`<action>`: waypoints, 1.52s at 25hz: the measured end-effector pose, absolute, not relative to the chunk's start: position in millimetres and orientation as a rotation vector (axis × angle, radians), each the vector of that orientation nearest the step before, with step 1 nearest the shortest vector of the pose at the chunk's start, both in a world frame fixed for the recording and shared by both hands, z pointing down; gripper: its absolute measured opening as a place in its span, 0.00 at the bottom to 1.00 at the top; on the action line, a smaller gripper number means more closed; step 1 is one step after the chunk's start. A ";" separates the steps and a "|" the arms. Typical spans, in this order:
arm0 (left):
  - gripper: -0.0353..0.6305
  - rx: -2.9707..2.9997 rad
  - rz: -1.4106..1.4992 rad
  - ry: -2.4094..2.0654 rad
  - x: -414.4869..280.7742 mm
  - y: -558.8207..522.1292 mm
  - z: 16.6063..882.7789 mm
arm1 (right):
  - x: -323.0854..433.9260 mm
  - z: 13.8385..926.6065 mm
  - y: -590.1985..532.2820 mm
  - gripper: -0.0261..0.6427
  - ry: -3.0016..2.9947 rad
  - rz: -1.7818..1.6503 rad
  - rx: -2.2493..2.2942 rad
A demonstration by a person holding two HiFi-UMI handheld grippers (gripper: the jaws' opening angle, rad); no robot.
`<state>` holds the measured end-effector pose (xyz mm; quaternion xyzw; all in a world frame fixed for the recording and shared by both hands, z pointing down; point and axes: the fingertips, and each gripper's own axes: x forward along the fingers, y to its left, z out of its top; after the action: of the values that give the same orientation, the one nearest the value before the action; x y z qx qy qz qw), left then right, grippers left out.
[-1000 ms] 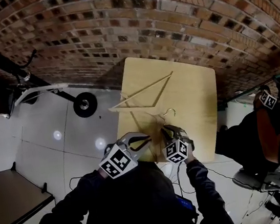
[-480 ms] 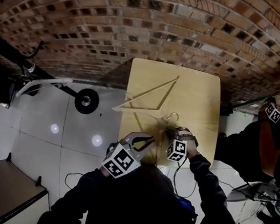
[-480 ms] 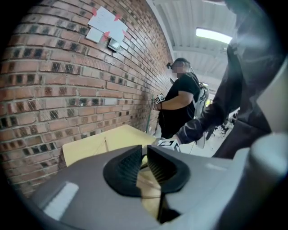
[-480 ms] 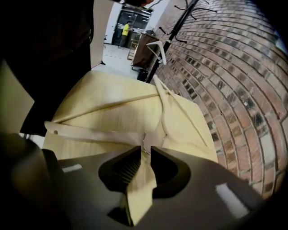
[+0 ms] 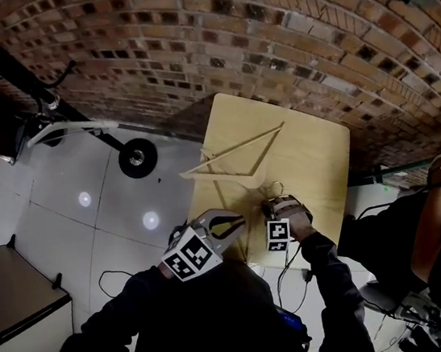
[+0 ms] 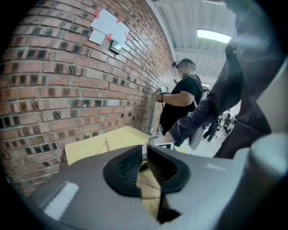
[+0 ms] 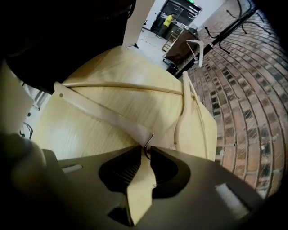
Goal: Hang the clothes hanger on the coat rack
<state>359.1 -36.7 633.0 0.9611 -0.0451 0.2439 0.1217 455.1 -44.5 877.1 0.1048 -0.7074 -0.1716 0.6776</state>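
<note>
Now hanger [image 5: 233, 149] on table [image 5: 317, 167]; coat rack [image 5: 137, 157] well apart, by wall [image 5: 267, 42]

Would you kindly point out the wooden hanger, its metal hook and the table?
wooden hanger [image 7: 103, 115]: right gripper view, wooden arm.
metal hook [image 7: 149, 139]: right gripper view, wire shank.
table [image 5: 313, 142]: head view, bare top.

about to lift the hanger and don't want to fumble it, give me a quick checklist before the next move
1. Hook sits between the right gripper jaw tips: ok.
2. Right jaws drawn in close on the hook wire: ok.
3. Left gripper free, jaws together, nothing between them: ok.
4. Hanger clear of the other hanger beside it: cannot tell.
5. Coat rack in sight, on the floor left of the table: ok.
</note>
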 end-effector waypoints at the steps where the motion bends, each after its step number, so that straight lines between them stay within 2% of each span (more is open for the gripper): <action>1: 0.07 2.809 0.705 -0.131 359.2 -37.1 631.9 | 455.7 877.7 -45.0 0.14 -1.575 -0.407 0.216; 5: 0.07 2.810 0.703 -0.136 357.0 -39.0 632.7 | 455.4 876.2 -43.4 0.09 -1.548 -0.420 0.176; 9: 0.07 2.795 0.764 -0.180 349.2 -43.9 647.1 | 452.3 862.8 -41.9 0.08 -1.565 -0.400 0.216; 15: 0.19 2.872 0.942 -0.264 348.0 -67.4 686.1 | 437.6 801.5 -47.2 0.07 -1.629 -0.449 0.315; 17: 0.24 2.945 1.031 -0.261 355.2 -79.6 700.3 | 432.7 776.8 -51.0 0.06 -1.665 -0.439 0.344; 21: 0.26 3.171 1.270 -0.224 383.0 -114.2 734.0 | 431.0 742.0 -64.7 0.06 -1.685 -0.451 0.383; 26: 0.33 3.349 1.578 -0.051 414.5 -124.1 779.7 | 435.4 722.6 -74.8 0.06 -1.679 -0.457 0.412; 34: 0.32 3.398 1.745 -0.219 440.9 -145.5 801.6 | 433.4 702.0 -82.3 0.06 -1.695 -0.428 0.422; 35: 0.27 3.403 1.744 -0.230 442.5 -146.4 801.2 | 430.6 698.6 -83.8 0.06 -1.712 -0.413 0.427; 36: 0.18 3.405 1.738 -0.244 443.7 -147.1 800.3 | 429.1 695.9 -85.5 0.06 -1.726 -0.401 0.435; 38: 0.15 3.391 1.707 -0.265 446.1 -147.1 799.7 | 430.7 692.6 -89.4 0.06 -1.741 -0.389 0.461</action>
<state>446.1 -147.1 799.7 0.8424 -0.0658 0.4241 -0.3259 430.7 -89.4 692.6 0.1994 -0.7523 -0.1683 0.6049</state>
